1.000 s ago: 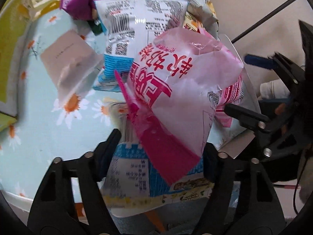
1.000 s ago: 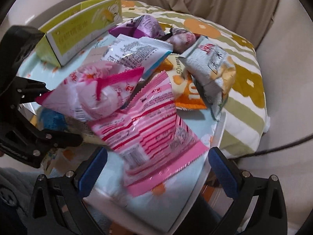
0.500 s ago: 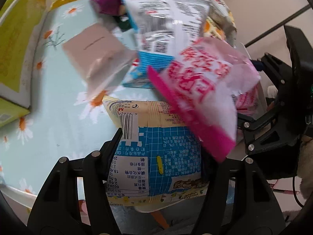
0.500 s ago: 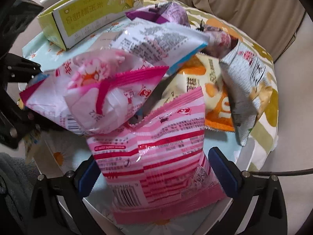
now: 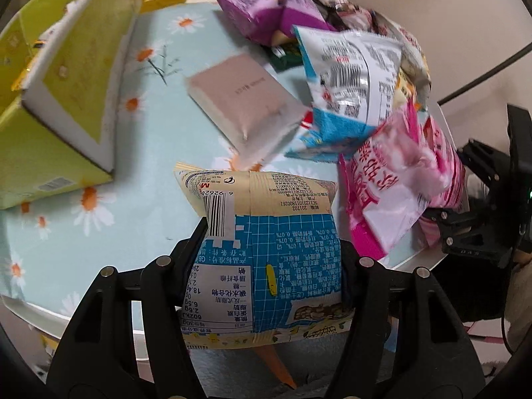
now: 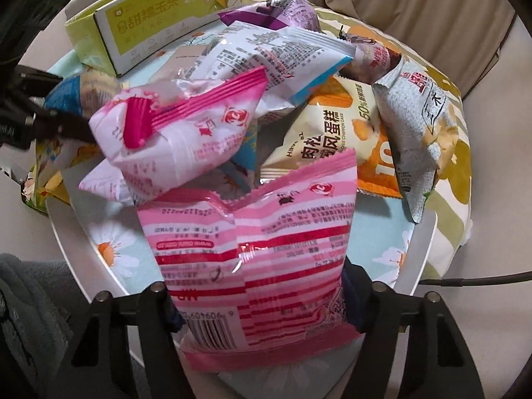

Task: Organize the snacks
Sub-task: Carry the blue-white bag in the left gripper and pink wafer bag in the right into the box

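My left gripper [image 5: 271, 259] is shut on a blue and cream snack bag [image 5: 266, 249] at the table's near edge. My right gripper [image 6: 261, 296] is shut on a pink striped snack bag [image 6: 259, 256], also at a table edge. A pink and white bag [image 5: 395, 183] lies beside the blue bag; it also shows in the right wrist view [image 6: 176, 139]. A white and blue bag [image 5: 349, 93], a purple bag [image 5: 266, 10] and a flat beige packet [image 5: 246, 106] lie further in. An open yellow-green carton [image 5: 50, 99] stands at the left.
The round table [image 5: 66, 232] has a light blue daisy cloth. In the right wrist view an orange cake bag [image 6: 332, 133] and a grey corn bag [image 6: 415, 133] lie at the right, the carton [image 6: 149, 23] at the back. A striped cushion [image 6: 459, 166] lies behind.
The left gripper has pulled the blue bag out from under the pink and white bag, which slid right. The right gripper closed on the pink striped bag and raised it upright.
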Motion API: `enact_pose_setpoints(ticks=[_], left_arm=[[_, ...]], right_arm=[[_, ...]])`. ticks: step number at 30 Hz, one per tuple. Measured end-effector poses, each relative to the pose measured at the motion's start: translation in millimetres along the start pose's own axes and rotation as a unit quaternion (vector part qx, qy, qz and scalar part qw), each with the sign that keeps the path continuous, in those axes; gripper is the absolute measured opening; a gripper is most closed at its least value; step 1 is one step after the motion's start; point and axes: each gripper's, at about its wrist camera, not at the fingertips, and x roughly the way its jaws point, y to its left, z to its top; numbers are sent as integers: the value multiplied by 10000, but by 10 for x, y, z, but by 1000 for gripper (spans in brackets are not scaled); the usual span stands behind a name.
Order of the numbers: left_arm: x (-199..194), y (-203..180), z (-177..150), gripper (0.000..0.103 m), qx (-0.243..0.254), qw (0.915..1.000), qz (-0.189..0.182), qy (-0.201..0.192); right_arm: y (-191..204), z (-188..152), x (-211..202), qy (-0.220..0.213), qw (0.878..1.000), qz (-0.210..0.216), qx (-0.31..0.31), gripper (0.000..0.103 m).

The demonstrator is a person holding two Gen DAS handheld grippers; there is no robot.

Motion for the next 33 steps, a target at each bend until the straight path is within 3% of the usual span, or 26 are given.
enact_pose_setpoints(ticks=[10,18,27,33], left_arm=[[-437,-187,295,59,-35,9990,-72,-437],[-983,-70,596,59,1,9943,-93,-1063],[-1654,631,973,59,-173,9853,202,-1686],[-1839,1335,1136,59,-413,9820,478,-1780]], right_arm=[[-87,145,-473,-363,9976,-67,581,65],[-48,639,-947,-865,9934,25,757,65],[372,1716,-1228,-1476,9835,542,894,65],[834,2537,-1145,-1670,9799,832,710,65]])
